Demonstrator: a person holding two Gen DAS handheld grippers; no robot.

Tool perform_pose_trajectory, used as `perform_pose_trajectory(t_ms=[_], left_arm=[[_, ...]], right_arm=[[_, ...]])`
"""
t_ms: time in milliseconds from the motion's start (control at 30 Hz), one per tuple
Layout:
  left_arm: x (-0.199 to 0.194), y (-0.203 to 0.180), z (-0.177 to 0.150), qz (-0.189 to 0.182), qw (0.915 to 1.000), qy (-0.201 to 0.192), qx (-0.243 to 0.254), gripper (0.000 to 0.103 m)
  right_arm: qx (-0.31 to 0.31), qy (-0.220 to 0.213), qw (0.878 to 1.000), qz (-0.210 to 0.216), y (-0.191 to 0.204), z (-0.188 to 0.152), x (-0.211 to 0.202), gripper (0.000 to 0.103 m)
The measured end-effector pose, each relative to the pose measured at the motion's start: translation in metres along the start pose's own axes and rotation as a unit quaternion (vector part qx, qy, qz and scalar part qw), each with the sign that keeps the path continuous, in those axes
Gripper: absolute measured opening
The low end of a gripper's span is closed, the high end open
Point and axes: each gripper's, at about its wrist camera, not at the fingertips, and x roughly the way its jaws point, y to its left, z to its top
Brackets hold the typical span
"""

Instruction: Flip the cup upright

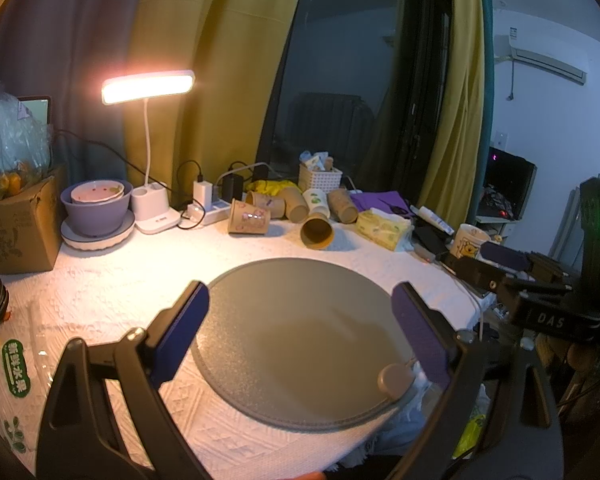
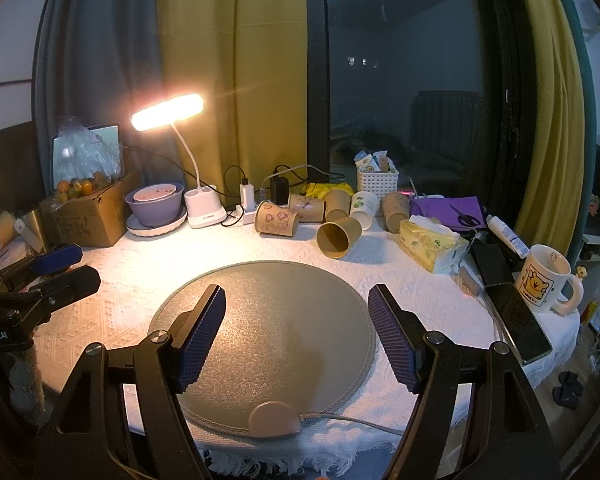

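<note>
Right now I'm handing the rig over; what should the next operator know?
Left tongs: open, empty, over the round grey mat.
Right tongs: open, empty, over the same mat.
Brown paper cups lie on their sides at the table's far edge; nearest is the plain brown paper cup, mouth toward us, beside the yellow tissue pack.
Done: nothing, no paper cup upright.
Left: grasp one, stand it upright.

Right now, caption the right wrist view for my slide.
Open right gripper hovers over the round grey mat; paper cups lie tipped beyond it.
</note>
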Motion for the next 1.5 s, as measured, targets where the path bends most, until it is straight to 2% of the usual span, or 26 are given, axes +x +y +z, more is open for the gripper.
perform_pose_trajectory(t_ms=[967, 1133, 1500], left_arm=[[0.002, 0.004, 0.003, 0.001, 1.0000, -0.002, 0.001, 0.094], [0.024, 0.004, 0.007, 0.000, 0.9999, 0.012, 0.011, 0.094], [0.099, -0.003, 0.024, -0.017, 0.9965, 0.077, 0.027, 0.094]], right_arm=[[0.002, -0.001, 1.000, -0.002, -0.005, 0.000, 0.000, 0.077], [0.002, 0.009, 1.000, -0.004, -0.014, 0.001, 0.011, 0.077], [0.014, 0.036, 0.999, -0.006, -0.045, 0.014, 0.066, 0.077]])
